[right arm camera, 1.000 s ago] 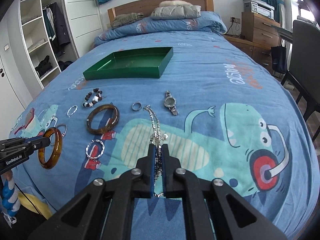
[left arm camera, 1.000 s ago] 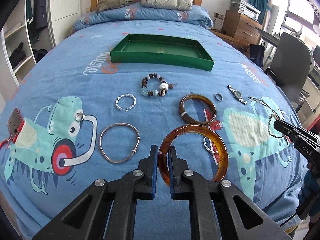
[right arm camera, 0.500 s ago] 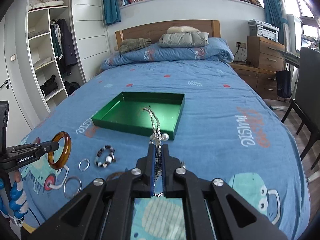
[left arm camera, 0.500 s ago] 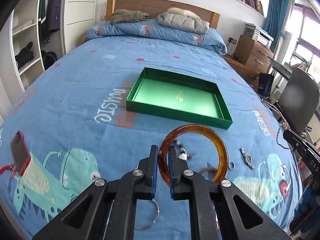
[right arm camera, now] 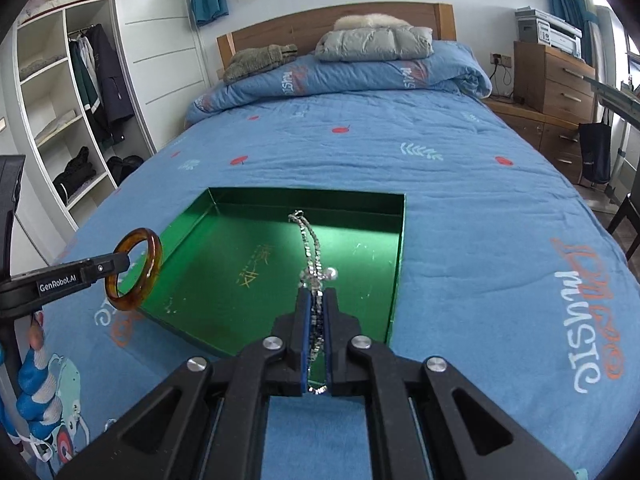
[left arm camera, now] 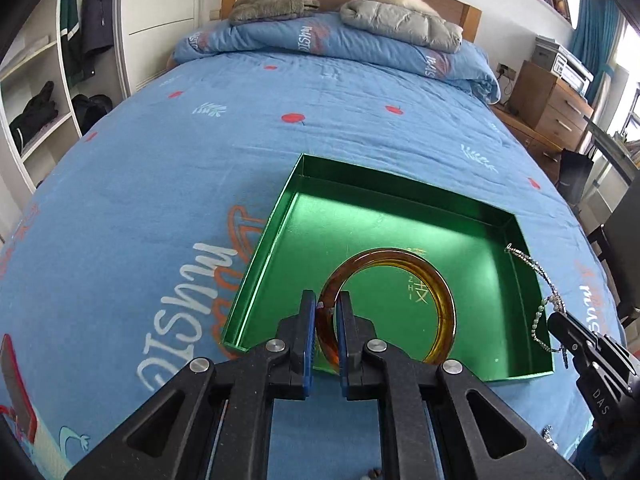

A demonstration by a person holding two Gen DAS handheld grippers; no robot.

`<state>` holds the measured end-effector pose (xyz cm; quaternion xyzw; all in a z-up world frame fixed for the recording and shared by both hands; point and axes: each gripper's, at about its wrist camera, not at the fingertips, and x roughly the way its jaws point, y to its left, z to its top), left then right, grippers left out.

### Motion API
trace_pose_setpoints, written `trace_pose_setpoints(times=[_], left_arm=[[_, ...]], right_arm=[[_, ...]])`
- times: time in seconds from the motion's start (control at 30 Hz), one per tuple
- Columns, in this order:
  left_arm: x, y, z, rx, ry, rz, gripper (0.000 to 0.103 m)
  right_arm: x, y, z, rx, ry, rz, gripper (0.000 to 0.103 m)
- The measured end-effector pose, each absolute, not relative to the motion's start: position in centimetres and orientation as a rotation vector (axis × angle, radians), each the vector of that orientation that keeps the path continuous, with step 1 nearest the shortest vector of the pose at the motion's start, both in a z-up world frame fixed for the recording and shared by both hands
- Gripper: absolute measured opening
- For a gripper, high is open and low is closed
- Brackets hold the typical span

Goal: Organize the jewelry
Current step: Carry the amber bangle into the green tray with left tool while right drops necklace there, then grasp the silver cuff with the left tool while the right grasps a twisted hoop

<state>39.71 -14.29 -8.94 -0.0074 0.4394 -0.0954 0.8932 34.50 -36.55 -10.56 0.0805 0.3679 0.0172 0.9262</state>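
Two pieces in hand, none in the tray yet. My left gripper [left arm camera: 323,320] is clamped on the rim of the amber bangle [left arm camera: 434,292], blue pads [left arm camera: 307,320] pinching it near its left edge, ring standing upright and facing the camera. My right gripper [right arm camera: 316,312] is closed tight on the silver chain necklace [right arm camera: 308,240], strands bunched between the pads [right arm camera: 305,320] with a loop extending forward and a short tail below the jaws.

Both loads sit over the green tray [left arm camera: 264,248]: bangle over the near-left part, necklace over the right side. From the right wrist view the bangle [right arm camera: 136,270] looks just above the tray's near-left rim, so I can't tell for sure whether it's fully inside the wall line. Neither piece looks to be touching the tray floor. Tray floor itself shows only printed gold characters, no jewelry.

Status as I judge it: transport stage roughly done for these two, release pending. Nothing deposited so far. No other jewelry shows in either view, so remaining count unknown.

Tray rests on the blue bedspread [right arm camera: 480,208].
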Motion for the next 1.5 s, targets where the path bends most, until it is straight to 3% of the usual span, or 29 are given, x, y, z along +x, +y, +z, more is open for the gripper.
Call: trace_pose_setpoints(times=[0.17,0.4,0.5,0.57,0.6,0.67,1.07,1.5], left_arm=[[42.2,-14.7,-12.3,0.019,0.976,-0.158,0.010],[42.2,-14.8,-13.8,0.077,0.992,-0.135,0.010],[42.6,-14.6,-13.5,0.059,0.998,-0.150,0.013],[42.6,-14.3,-12.5,0.050,0.986,-0.173,0.027],[42.3,-14.1,-11.7,0.049,0.970,-0.175,0.039],[41.5,-13.4,-9.7,0.047,0.922,-0.173,0.047],[28.2,-5.0,1.1,0.129,0.718,-0.143,0.048],[13.6,1.2,-0.3,0.116,0.722,-0.150,0.054]], right_arm=[[36.9,-36.9,-14.1,0.170,0.849,0.026,0.005],[37.1,-36.3,-14.9,0.123,0.885,0.008,0.006],[37.1,-36.5,-14.4,0.133,0.893,0.001,0.015],[36.5,-36.7,-13.4,0.140,0.878,-0.003,0.027],[36.1,-36.7,-12.7,0.140,0.863,-0.003,0.030],[34.6,-36.8,-10.8,0.143,0.829,0.000,0.030],[18.7,-35.3,0.4,0.154,0.593,0.055,0.030],[3.8,-32.9,2.0,0.164,0.534,-0.010,0.030]])
